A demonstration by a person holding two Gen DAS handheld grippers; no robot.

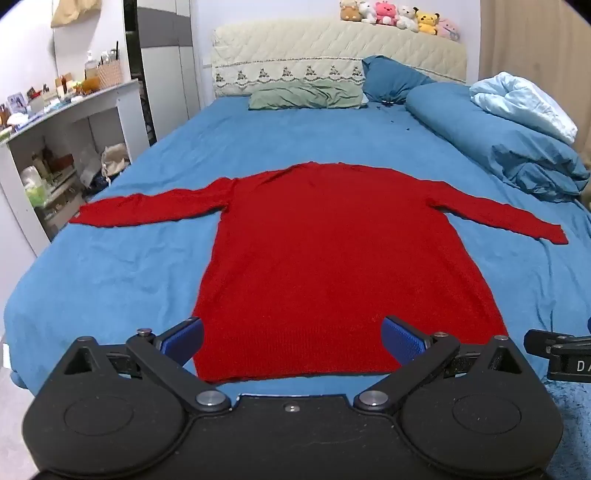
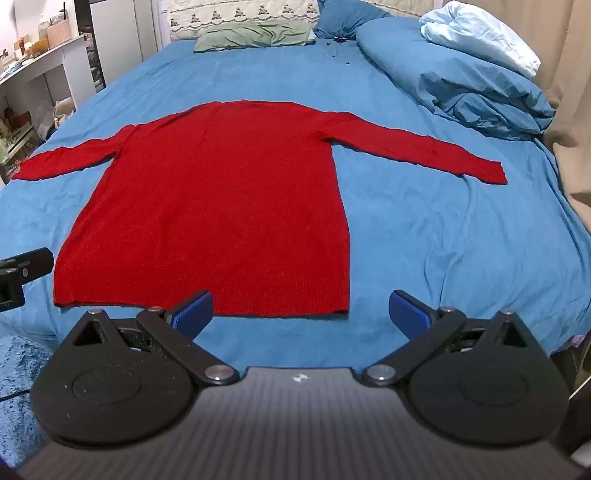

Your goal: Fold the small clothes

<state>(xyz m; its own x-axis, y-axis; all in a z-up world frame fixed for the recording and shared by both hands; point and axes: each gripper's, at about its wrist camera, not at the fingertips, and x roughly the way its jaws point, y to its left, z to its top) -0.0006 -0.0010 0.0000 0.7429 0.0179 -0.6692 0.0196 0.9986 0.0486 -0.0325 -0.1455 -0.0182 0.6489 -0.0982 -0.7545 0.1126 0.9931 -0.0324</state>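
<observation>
A red long-sleeved sweater (image 1: 321, 251) lies flat on the blue bed sheet (image 1: 110, 266), both sleeves spread out to the sides, hem toward me. It also shows in the right wrist view (image 2: 221, 206). My left gripper (image 1: 291, 339) is open and empty, hovering over the hem at the sweater's near edge. My right gripper (image 2: 301, 314) is open and empty, just in front of the hem's right corner, over the sheet (image 2: 443, 240). The right gripper's tip shows at the right edge of the left wrist view (image 1: 557, 354).
A rolled blue duvet (image 1: 498, 147) with a pale blue blanket (image 1: 524, 99) lies along the bed's right side. Pillows (image 1: 306, 96) lean at the headboard, plush toys (image 1: 399, 16) on top. A cluttered white shelf (image 1: 62, 122) stands left of the bed.
</observation>
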